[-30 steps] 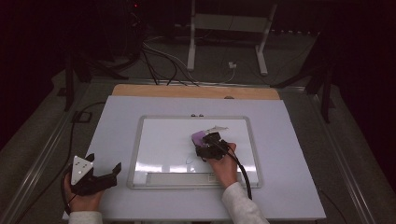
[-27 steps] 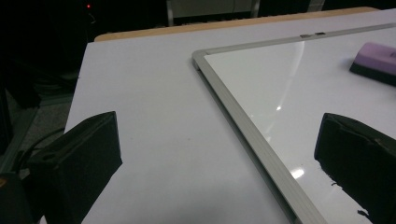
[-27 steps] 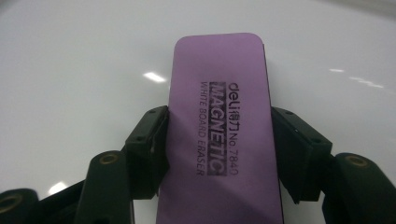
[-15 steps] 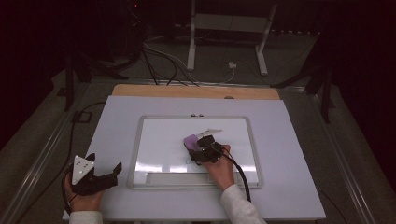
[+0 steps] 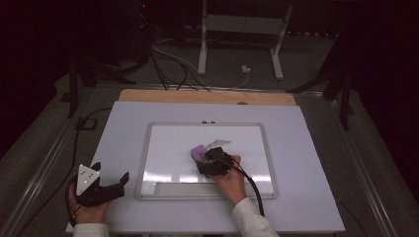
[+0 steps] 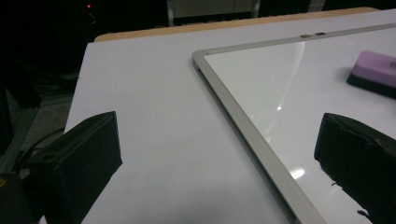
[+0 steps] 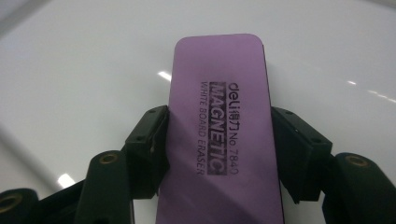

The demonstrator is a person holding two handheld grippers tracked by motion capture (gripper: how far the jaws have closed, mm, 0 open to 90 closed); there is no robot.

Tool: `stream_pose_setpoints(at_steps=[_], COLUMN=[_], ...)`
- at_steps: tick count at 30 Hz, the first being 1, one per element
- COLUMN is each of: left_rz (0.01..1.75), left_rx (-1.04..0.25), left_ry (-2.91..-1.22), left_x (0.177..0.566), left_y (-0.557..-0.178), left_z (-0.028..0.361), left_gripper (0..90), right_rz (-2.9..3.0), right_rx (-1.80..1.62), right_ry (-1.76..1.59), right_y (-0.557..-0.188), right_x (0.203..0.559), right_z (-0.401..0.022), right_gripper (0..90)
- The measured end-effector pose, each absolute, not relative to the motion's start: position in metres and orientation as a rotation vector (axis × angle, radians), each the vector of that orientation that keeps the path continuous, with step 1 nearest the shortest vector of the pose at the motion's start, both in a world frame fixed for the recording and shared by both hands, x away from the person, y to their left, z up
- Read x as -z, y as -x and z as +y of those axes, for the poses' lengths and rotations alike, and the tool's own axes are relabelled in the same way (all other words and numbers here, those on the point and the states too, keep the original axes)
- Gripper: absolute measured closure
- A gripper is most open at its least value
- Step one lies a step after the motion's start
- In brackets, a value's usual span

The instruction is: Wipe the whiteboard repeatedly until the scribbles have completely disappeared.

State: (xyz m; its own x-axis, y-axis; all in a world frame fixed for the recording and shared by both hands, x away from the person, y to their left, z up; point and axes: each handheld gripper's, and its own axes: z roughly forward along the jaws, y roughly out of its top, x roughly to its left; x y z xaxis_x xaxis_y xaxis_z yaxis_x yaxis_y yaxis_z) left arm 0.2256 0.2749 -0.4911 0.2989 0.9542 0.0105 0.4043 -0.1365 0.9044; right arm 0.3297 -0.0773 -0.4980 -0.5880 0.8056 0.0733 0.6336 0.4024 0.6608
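Counter [image 5: 148, 123]: a white sheet over a pale wood top, the wood showing as a strip along the far edge, toward 12 o'clock. A whiteboard [image 5: 170, 143] with a silver frame lies flat near the middle of the sheet, glossy, catching small glints of light. The purple eraser [image 5: 198, 152] sits face-down on the board, a little toward 3 o'clock of its centre; print on its back reads "MAGNETIC WHITE BOARD ERASER". Right tongs [image 7: 219, 154] pinch the eraser across its long sides, both black pads pressed against its edges. Left tongs [image 5: 112, 186] rest on the sheet at about 7 o'clock, off the board's frame, spread wide with nothing between them; in the left gripper view the board's corner and the eraser [image 6: 373, 74] show beyond them. Room dim. Beyond the counter at 12 o'clock, grey floor with loose cables [image 5: 168, 66] and the white legs of a stand [image 5: 202, 44]. Dark surroundings otherwise.
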Motion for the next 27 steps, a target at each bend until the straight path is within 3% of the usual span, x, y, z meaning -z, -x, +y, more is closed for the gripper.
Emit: stream_pose_setpoints(at_steps=[4, 10, 17, 27], left_rz=[1.242, 1.248, 1.241, 1.244], left_rx=[-0.803, -0.8, -0.803, -0.802], left_ry=[-1.7, -1.695, -1.698, -1.699], left_x=[0.491, 0.491, 0.491, 0.491], left_y=[-0.225, -0.225, -0.225, -0.225], left_z=[0.274, 0.277, 0.274, 0.276], left_gripper=[1.5, 1.5, 1.5, 1.5], right_rz=[2.447, 2.36, 2.433, 2.302], right_rx=[-0.974, -0.942, -0.981, -0.918], right_ry=[-1.187, -1.304, -1.196, -1.375], right_y=[-0.322, -0.337, -0.323, -0.347], right_x=[0.498, 0.498, 0.499, 0.498], right_z=[-0.065, -0.08, -0.061, -0.108], right_gripper=[40.8, 40.7, 40.7, 40.6])
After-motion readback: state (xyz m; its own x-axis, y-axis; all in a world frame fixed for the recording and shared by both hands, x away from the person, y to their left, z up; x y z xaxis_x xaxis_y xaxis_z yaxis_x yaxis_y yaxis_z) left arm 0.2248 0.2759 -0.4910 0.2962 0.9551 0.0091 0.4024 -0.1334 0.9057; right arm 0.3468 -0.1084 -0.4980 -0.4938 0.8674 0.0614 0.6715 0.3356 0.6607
